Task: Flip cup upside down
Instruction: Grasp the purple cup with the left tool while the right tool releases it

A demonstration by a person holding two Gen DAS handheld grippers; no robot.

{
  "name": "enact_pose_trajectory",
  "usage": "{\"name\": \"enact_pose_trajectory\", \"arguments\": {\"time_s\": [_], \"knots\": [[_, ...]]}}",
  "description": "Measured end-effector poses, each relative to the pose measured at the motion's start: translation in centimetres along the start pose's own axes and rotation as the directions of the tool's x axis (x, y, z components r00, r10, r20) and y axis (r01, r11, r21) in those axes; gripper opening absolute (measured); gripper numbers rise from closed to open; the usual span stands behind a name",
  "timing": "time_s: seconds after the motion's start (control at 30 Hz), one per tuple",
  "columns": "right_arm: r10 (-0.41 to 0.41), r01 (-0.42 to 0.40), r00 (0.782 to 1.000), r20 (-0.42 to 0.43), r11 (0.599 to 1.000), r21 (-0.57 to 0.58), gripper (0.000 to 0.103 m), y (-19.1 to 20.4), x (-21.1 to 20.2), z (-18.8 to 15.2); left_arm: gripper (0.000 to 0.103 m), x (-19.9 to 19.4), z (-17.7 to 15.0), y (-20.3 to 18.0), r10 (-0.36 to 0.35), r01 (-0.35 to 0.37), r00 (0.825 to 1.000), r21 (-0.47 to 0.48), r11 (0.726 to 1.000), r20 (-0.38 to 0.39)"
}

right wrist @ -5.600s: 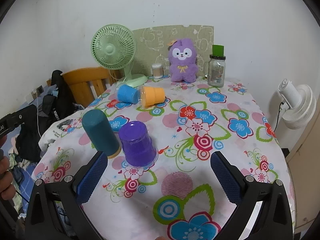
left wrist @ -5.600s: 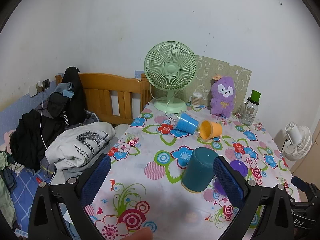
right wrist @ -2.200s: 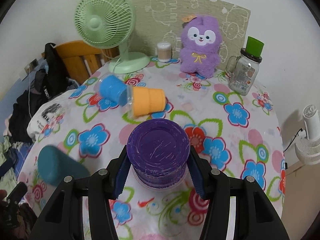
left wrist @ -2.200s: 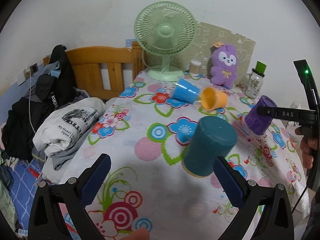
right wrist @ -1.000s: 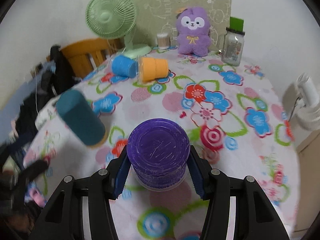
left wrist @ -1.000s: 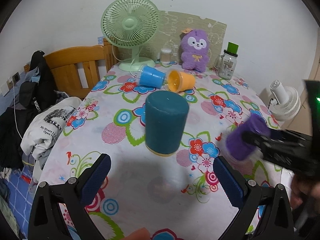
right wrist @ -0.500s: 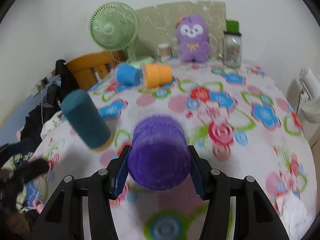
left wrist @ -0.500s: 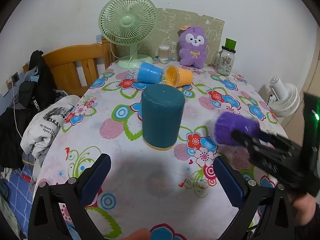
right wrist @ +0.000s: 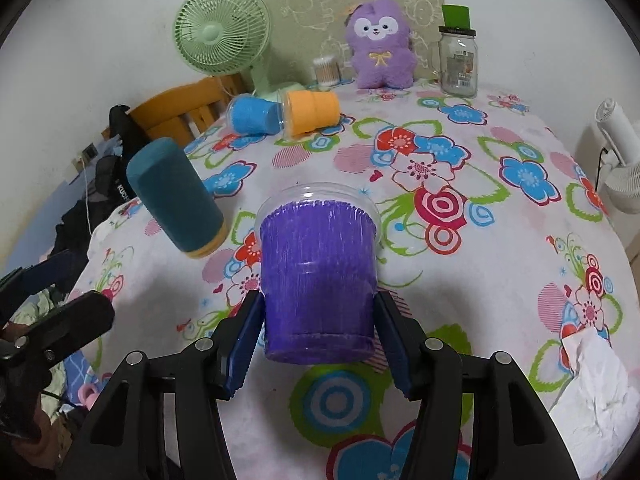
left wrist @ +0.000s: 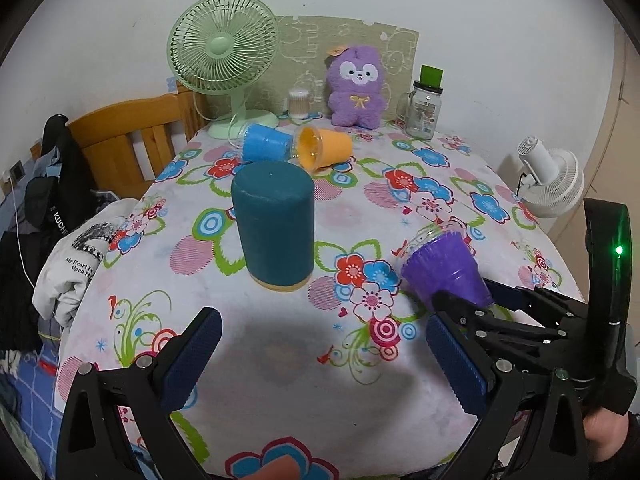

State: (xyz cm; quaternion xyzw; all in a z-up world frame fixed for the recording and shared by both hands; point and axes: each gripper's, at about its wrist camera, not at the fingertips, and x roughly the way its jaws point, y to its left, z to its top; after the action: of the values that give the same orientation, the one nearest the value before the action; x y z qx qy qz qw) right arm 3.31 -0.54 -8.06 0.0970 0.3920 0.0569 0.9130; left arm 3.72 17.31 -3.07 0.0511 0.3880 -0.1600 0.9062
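The right gripper [right wrist: 318,344] jaws are clamping the purple cup [right wrist: 318,280] tilted, just right of the teal cup [left wrist: 274,226]; the left gripper [left wrist: 324,360] jaws are gaping empty before it.

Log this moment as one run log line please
right gripper: shut on purple cup, tilted off tablecloth | left gripper: open, empty | teal cup: upside down

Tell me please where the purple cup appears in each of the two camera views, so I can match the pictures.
Left wrist view: the purple cup is at centre right, tilted, held by the right gripper above the floral tablecloth.
Right wrist view: the purple cup is at the lower centre, clamped between that gripper's jaws, its clear rim pointing away from the camera.
Shared landmark: the teal cup, left of the purple cup in both views.
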Motion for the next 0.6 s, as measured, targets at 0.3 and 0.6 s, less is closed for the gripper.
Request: {"name": "enact_pose_trajectory", "arguments": {"time_s": [0.3,0.6], "knots": [[0.027,-0.037,0.988,0.154,0.997,0.061,0.084,-3.4,-7.0,-0.2,0.103,-0.4,0.0,-2.1,-0.026,0.026,1.000,-0.002,1.000,0.016],[-0.072,0.044,0.973,0.220,0.991,0.128,0.087,-8.4,-11.8,-1.8,0.103,0.4,0.2,-6.2,-0.064,0.064,0.998,0.009,0.998,0.009]]}}
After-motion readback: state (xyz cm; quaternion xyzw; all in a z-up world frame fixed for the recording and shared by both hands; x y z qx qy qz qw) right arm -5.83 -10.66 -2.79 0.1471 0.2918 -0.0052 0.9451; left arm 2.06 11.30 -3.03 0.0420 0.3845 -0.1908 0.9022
